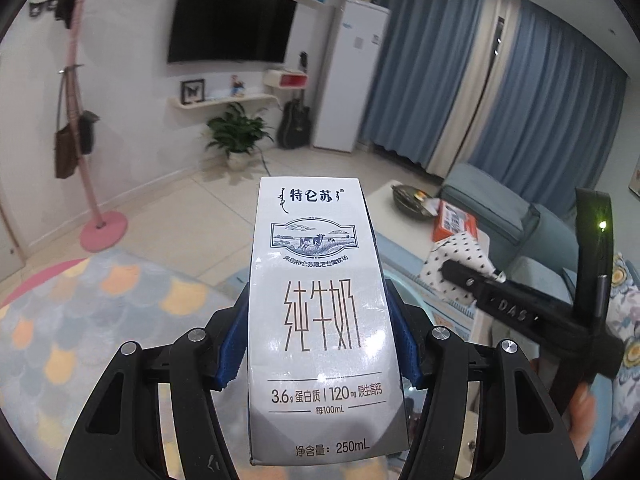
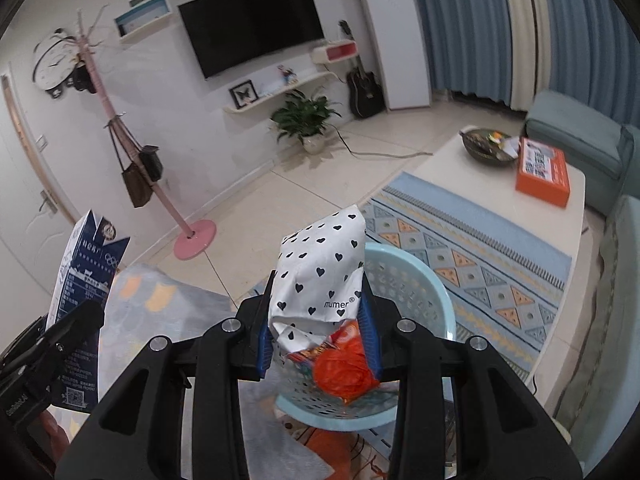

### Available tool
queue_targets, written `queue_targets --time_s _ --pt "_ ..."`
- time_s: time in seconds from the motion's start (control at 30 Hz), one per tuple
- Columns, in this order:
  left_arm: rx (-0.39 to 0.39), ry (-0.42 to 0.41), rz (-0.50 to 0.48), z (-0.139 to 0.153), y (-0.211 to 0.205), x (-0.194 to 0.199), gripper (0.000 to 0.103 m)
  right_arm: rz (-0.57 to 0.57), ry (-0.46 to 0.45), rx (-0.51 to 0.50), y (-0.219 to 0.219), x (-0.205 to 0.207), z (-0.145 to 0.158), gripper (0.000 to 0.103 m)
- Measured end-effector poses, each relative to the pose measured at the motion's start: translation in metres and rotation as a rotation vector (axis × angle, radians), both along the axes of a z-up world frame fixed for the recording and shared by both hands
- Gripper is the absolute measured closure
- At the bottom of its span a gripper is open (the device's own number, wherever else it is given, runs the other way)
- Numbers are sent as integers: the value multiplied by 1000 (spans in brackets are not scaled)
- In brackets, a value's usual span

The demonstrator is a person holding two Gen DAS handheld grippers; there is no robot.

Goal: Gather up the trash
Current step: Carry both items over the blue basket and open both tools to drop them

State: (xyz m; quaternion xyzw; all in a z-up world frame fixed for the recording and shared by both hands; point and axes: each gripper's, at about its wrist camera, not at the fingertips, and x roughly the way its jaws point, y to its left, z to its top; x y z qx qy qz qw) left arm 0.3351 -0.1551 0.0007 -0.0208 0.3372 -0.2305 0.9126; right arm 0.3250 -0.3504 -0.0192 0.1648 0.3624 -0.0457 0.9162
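Fingers [image 2: 376, 340] grip heart-print wrapper [image 2: 324, 268] | basket [image 2: 404, 280]: orange wrapper [image 2: 344, 372]

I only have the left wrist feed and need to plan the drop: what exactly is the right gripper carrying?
Observer: The right gripper is shut on a white heart-print wrapper.
Operator: Is a bin anywhere near it?
Observer: Yes, a light blue perforated basket sits on the floor right behind and below that wrapper.
Operator: Anything in the basket already?
Observer: An orange snack bag shows inside it.
Operator: And my carton, what's on its far side?
Observer: The milk carton in the left gripper shows a dark blue panel with white print.
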Motion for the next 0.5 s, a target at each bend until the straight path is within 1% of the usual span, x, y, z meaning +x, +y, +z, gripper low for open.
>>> queue_targets --time_s 0.1,0.23,0.4,0.5 --pt "10 28 -27 -9 -18 10 44 -12 28 3 -6 7 -13 70" --pt "38 70 -57 -27 -41 26 44 -27 86 20 -13 19 -38 70" --pt "57 107 -73 -45 -51 40 44 -48 167 55 -23 33 -68 68" --pt "71 124 -77 -53 -56 47 44 -60 196 67 -28 35 -81 67"
